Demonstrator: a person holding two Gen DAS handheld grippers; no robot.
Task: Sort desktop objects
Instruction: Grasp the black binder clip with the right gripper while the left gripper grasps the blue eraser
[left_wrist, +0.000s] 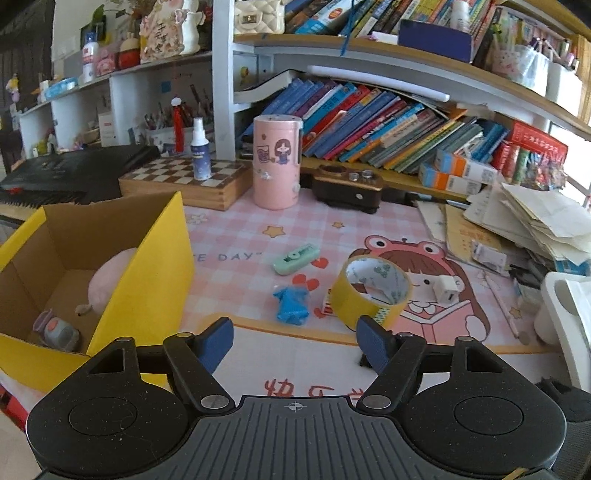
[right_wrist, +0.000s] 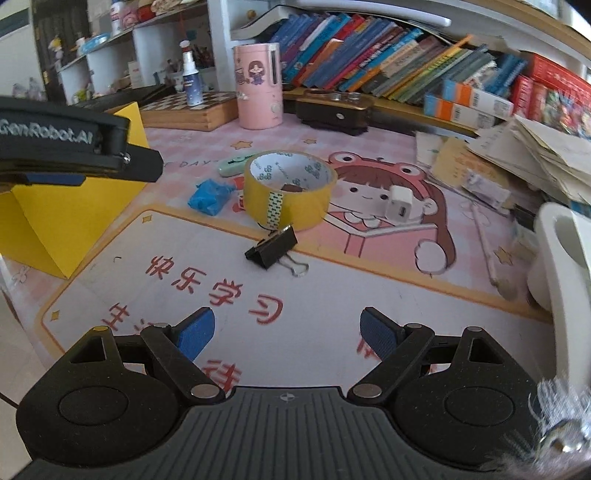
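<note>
A yellow tape roll (left_wrist: 369, 291) (right_wrist: 288, 192) stands on the pink desk mat. Left of it lie a crumpled blue piece (left_wrist: 291, 304) (right_wrist: 210, 195) and a mint correction tape (left_wrist: 295, 258) (right_wrist: 232, 164). To its right sits a white charger cube (left_wrist: 447, 290) (right_wrist: 400, 206), and a black binder clip (right_wrist: 275, 247) lies in front of it. My left gripper (left_wrist: 295, 332) is open and empty, hovering before the blue piece beside the yellow cardboard box (left_wrist: 147, 266) (right_wrist: 74, 221). My right gripper (right_wrist: 287, 321) is open and empty, short of the clip.
The box holds a pink plush (left_wrist: 110, 277) and a small grey toy (left_wrist: 57, 332). Behind stand a pink canister (left_wrist: 277, 162), a chessboard case (left_wrist: 184, 181) with a spray bottle, and a dark device (left_wrist: 347, 184). Loose papers (left_wrist: 535, 221) and a white holder (right_wrist: 561, 258) crowd the right.
</note>
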